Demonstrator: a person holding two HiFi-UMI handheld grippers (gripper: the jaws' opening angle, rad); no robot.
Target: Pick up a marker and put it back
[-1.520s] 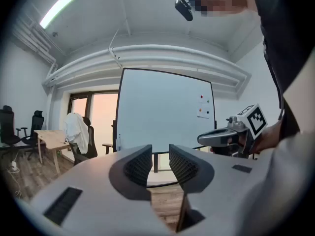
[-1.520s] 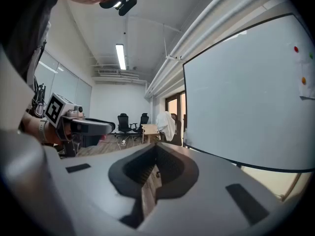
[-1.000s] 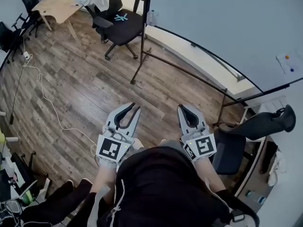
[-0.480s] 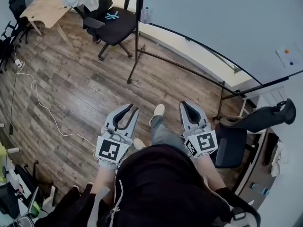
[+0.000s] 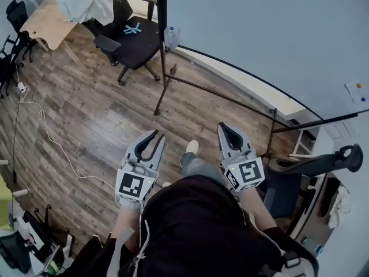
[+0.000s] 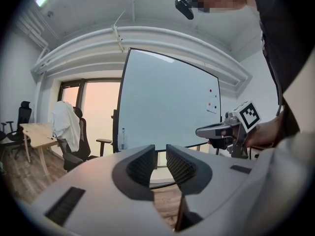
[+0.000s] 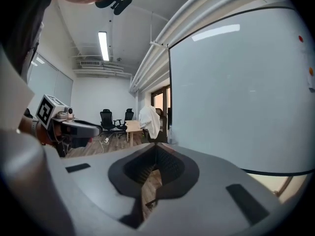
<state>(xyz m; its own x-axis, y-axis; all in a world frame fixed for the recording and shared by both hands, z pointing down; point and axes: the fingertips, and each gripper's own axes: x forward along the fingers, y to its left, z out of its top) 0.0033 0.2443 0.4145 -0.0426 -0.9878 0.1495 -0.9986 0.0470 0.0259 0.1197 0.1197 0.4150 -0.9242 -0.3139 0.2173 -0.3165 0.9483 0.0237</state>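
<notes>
Counted two grippers, both held over the wood floor in front of one whiteboard. Logged left gripper with fingers slightly spread, narrow gap, nothing between. Logged right gripper with fingers pressed together, nothing pinched. Cannot locate the marker in any view. Spotted two coloured dots at the board's right end, one orange, one blue. Noted one wooden desk and one white cable across the boards.

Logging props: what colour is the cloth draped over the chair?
White cloth, best in left gripper view.
</notes>
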